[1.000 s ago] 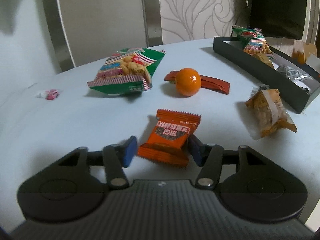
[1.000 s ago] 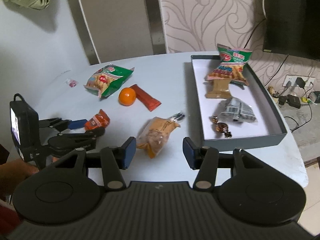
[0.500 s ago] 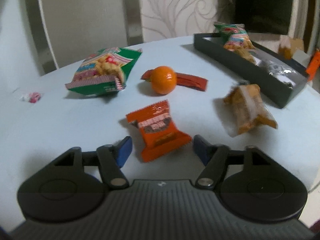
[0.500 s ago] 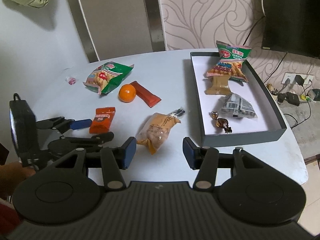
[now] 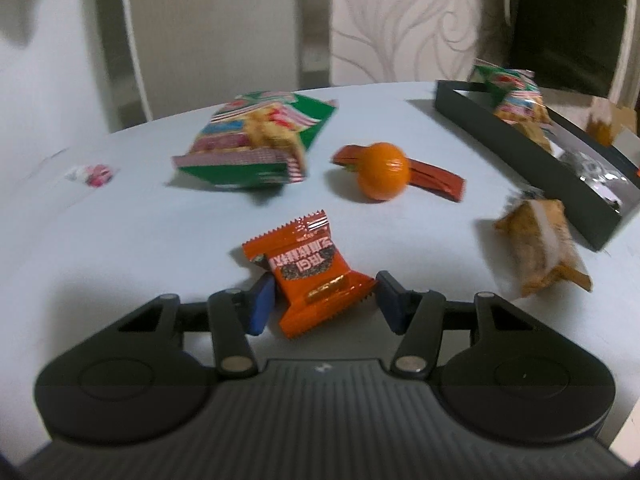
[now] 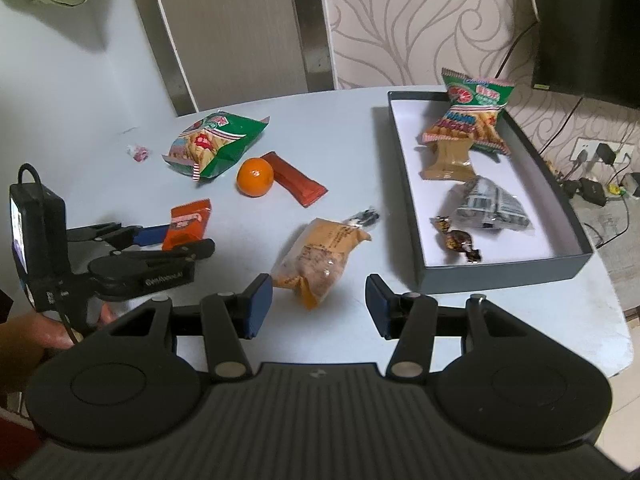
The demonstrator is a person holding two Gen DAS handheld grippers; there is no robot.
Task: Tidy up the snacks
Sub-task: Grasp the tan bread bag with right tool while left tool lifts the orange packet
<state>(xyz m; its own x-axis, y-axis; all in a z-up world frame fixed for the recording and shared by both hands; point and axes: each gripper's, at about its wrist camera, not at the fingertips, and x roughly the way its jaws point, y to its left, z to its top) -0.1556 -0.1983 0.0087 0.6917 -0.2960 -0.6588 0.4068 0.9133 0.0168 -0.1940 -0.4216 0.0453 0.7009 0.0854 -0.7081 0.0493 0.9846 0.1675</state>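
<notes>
A: From the left wrist view, we had the left gripper (image 5: 320, 300) closing its jaws around the orange packet (image 5: 310, 276); it lay between the pads on the table (image 5: 120, 240), not yet lifted. The green bag (image 5: 256, 140), the mandarin (image 5: 382, 172), the red bar (image 5: 432, 176) and the bread packet (image 5: 536, 252) were loose too.

B: From the right wrist view, we held the right gripper (image 6: 320, 304) partly open and empty, above the bread packet (image 6: 320, 256). Four snacks sat in the box (image 6: 500, 272), so we judged about half remained.
</notes>
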